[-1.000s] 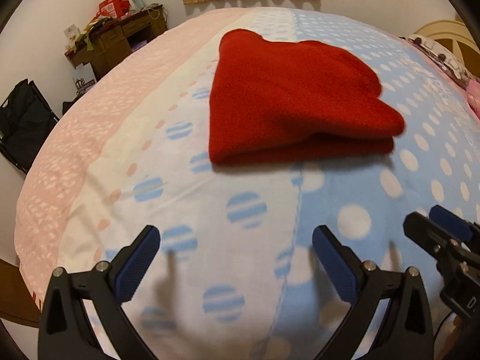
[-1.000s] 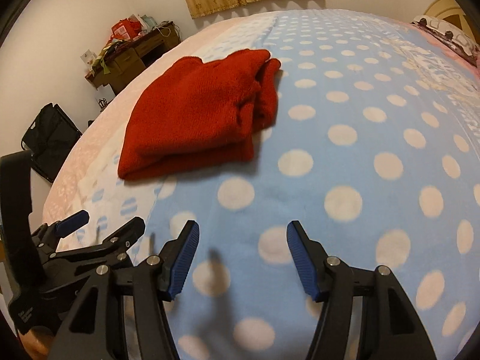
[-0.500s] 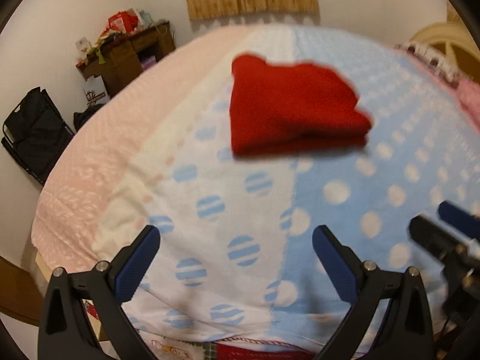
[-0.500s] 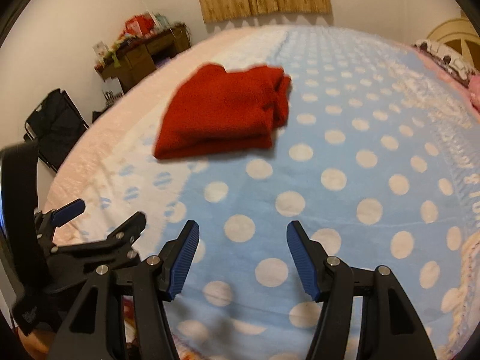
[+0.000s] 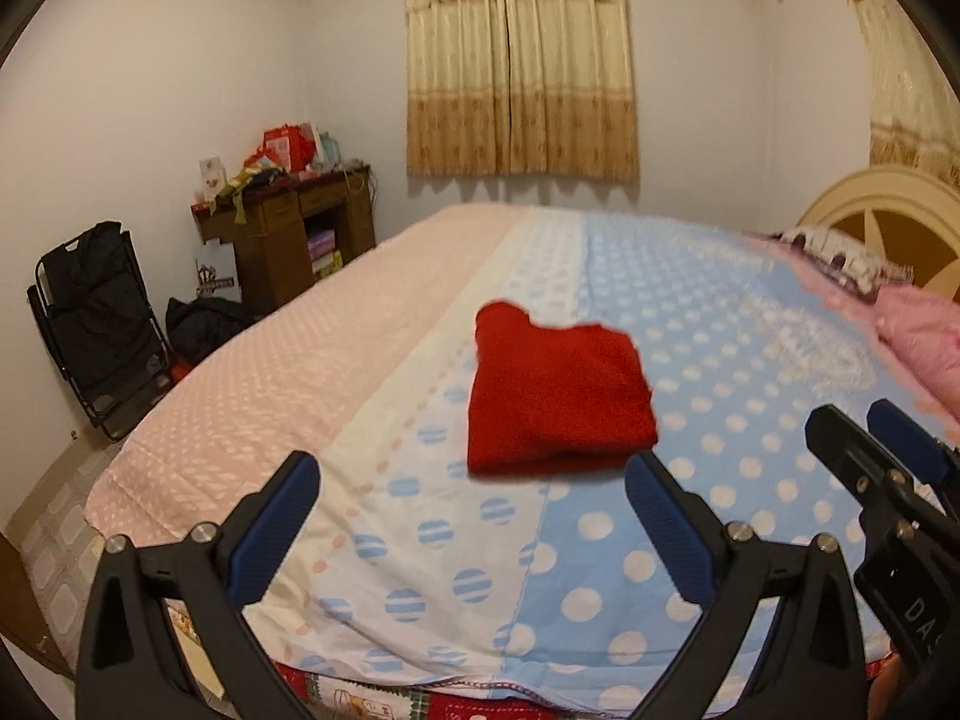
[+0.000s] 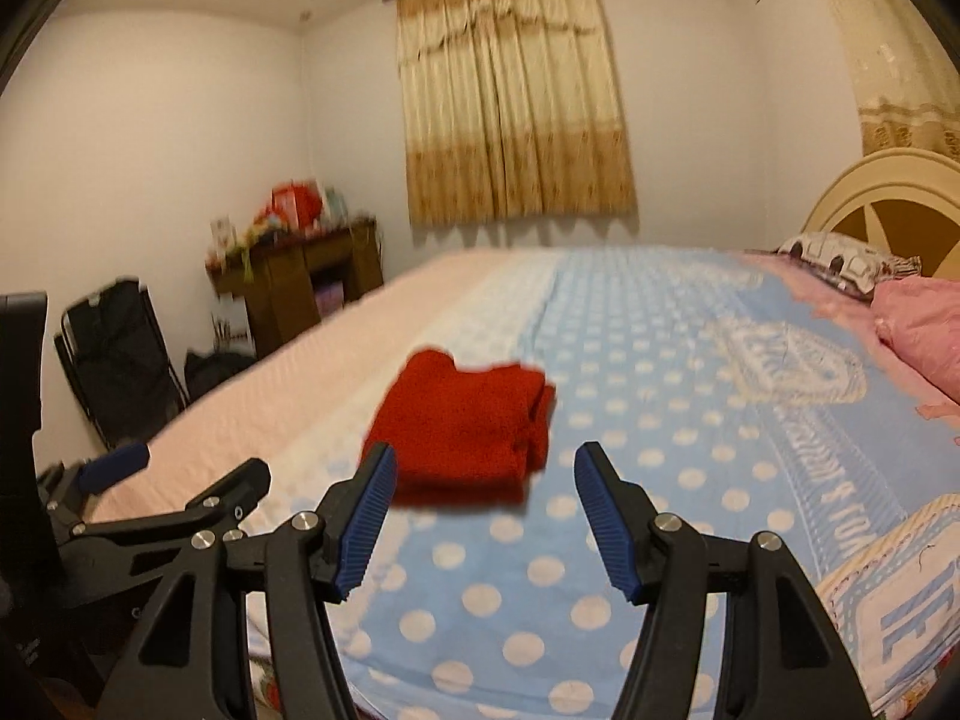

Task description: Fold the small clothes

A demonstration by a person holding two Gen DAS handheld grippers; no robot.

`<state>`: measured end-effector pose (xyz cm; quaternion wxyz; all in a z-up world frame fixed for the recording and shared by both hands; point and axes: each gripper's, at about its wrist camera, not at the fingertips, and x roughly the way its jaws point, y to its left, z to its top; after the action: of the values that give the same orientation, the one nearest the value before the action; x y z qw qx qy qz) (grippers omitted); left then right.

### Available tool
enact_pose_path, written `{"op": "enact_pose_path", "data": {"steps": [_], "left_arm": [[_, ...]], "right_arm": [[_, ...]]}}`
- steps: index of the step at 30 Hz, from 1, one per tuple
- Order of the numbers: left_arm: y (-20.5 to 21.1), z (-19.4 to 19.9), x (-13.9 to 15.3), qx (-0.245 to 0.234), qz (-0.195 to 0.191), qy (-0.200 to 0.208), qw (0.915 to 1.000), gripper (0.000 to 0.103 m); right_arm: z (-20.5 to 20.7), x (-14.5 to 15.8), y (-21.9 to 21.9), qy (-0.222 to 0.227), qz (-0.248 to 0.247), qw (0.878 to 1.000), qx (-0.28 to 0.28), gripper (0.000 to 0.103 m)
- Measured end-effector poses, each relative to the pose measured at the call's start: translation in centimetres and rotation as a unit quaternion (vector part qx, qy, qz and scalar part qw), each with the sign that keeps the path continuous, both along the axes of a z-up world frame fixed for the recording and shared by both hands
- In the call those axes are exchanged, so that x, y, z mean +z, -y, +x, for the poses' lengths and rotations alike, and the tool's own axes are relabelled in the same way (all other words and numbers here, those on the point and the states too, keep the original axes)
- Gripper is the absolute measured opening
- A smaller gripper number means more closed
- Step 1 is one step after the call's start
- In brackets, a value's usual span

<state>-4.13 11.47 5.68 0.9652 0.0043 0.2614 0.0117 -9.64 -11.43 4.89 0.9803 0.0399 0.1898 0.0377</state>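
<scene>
A folded red garment [image 5: 555,396] lies flat on the dotted bedspread [image 5: 720,372]; it also shows in the right wrist view [image 6: 465,438]. My left gripper [image 5: 471,501] is open and empty, held back near the bed's front edge, apart from the garment. My right gripper [image 6: 485,501] is open and empty, also short of the garment. The right gripper shows at the right edge of the left wrist view [image 5: 882,450], and the left gripper at the left of the right wrist view [image 6: 174,480].
A wooden desk [image 5: 288,234] with clutter and a black folding chair [image 5: 96,324] stand by the left wall. Pink pillows [image 6: 918,324] and a round headboard [image 6: 888,204] are at the right. Curtains [image 5: 519,60] hang behind the bed.
Both grippers have pulled back and tilted up away from the garment. The garment now looks smaller and farther, and the room walls have come into view.
</scene>
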Motion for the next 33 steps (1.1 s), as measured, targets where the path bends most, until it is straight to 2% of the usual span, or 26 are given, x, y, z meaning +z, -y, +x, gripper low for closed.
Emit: {"op": "enact_pose_path", "data": {"steps": [5,8,11,22,33], "left_arm": [[0.3,-1.2,1.0,0.011,0.016,0.046,0.9987,0.103],[0.6,-1.7,1.4,0.015,0.025,0.062,0.9977,0.103],[0.8,-2.3,1.7,0.009,0.028,0.073,0.9969,0.103],[1.0,-3.1,2.4,0.006,0.025,0.093,0.9953,0.103],[1.1,-3.0,2.5,0.004,0.025,0.088,0.9958,0.103]], "right_arm": [[-1.7,1.3,0.0,0.05,-0.002,0.999,-0.015,0.064],[-2.4,1.7,-0.1,0.069,-0.006,0.997,-0.028,0.074],[-2.9,2.0,0.0,0.082,-0.003,0.996,-0.028,0.074],[-3.5,2.1,0.1,0.091,0.002,0.995,-0.027,0.075],[-3.9,1.9,-0.1,0.088,0.002,0.996,-0.028,0.075]]}}
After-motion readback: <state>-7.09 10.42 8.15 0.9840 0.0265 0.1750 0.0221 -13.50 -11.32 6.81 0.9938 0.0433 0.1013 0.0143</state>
